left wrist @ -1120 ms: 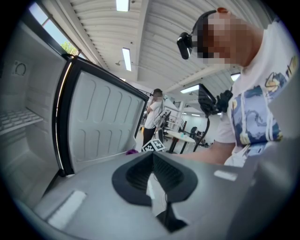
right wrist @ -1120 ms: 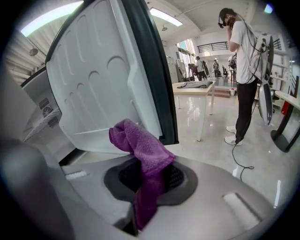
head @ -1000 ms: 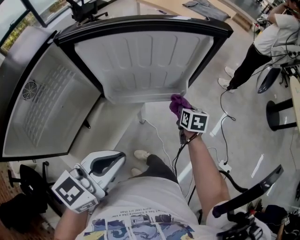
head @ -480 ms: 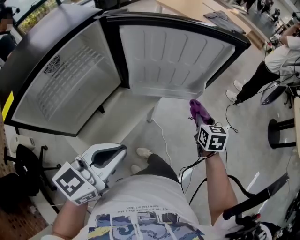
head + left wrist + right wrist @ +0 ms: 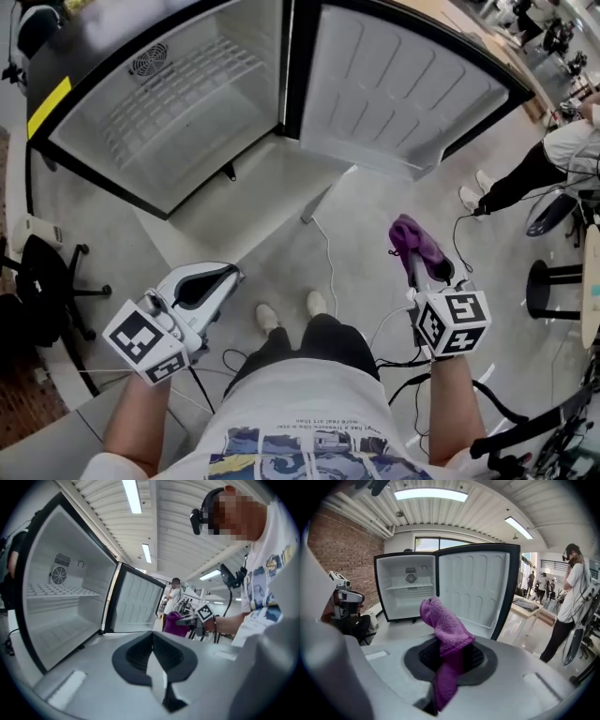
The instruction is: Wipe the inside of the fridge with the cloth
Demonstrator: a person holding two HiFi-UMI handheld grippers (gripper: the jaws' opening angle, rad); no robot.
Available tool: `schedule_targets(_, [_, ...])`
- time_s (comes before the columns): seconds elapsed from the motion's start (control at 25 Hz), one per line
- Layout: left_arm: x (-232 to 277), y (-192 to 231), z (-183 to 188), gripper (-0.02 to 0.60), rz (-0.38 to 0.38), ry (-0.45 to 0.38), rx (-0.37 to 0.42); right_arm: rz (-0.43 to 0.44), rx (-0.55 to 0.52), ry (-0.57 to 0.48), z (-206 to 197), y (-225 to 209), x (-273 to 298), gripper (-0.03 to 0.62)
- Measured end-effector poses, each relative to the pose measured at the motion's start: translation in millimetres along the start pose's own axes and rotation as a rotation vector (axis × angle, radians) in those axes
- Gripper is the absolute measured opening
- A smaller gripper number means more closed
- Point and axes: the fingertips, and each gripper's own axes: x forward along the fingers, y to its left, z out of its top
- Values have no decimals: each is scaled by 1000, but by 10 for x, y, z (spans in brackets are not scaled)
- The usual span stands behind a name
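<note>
Right jaws on the cloth (image 5: 443,623), fridge (image 5: 187,94) open ahead.
Your right gripper (image 5: 451,660) is clamped on the purple cloth, free end up, ready for wiping; your left gripper (image 5: 152,656) has its jaws together, empty. The fridge interior lies well apart from the cloth.

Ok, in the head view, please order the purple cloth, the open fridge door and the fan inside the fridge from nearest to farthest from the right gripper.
1. Purple cloth: clamped in the right gripper itself.
2. Fridge door: open, ahead of the gripper.
3. Fan: on the fridge's back wall, farther ahead and left.
</note>
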Motion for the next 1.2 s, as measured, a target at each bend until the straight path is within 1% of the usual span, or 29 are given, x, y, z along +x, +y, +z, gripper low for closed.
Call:
schedule_targets(0.08, [-88,-46,-46,6,46,-19,-9,45,-38,-19,66,91,-34,54])
schedule_targets(0.24, [-194,-271,-122,6,97,-30,-32,124,-78,-55,147,238,-150,54])
schedule_targets(0.44, [-120,-644,-127,6,195,-51,-11,233,-126,-124,181,177,-382,54])
schedule_targets(0.56, [78,-1073,-117,6,247,-64,25,291,-164,-154,79,-3,-603,54])
schedule_targets(0.64, [228,-1445,-188,5,269,-37,69,322,-187,-163,-106,-148,-791,54])
schedule_targets(0.72, [301,-1809,-272,6,307,-25,92,363,-227,-168,-273,-299,-958,54])
schedule_targets(0.76, [294,-1966,-305,6,338,-29,85,388,-245,-171,-330,-367,-1028,54])
schedule_targets(0.84, [215,-2220,-384,6,407,-34,44,435,-266,-168,-433,-478,-1144,54])
schedule_targets(0.92, [129,-2414,-470,6,461,-22,9,464,-271,-161,-537,-560,-1222,54])
schedule_targets(1.04, [12,-2710,-602,6,508,8,-22,492,-274,-147,-761,-613,-1371,54])
schedule_targets(1.12, [-72,-2889,-682,6,532,14,-50,512,-275,-133,-910,-597,-1481,54])
schedule_targets(1.2, [-127,-3019,-708,6,543,14,-56,529,-269,-128,-995,-549,-1588,54])
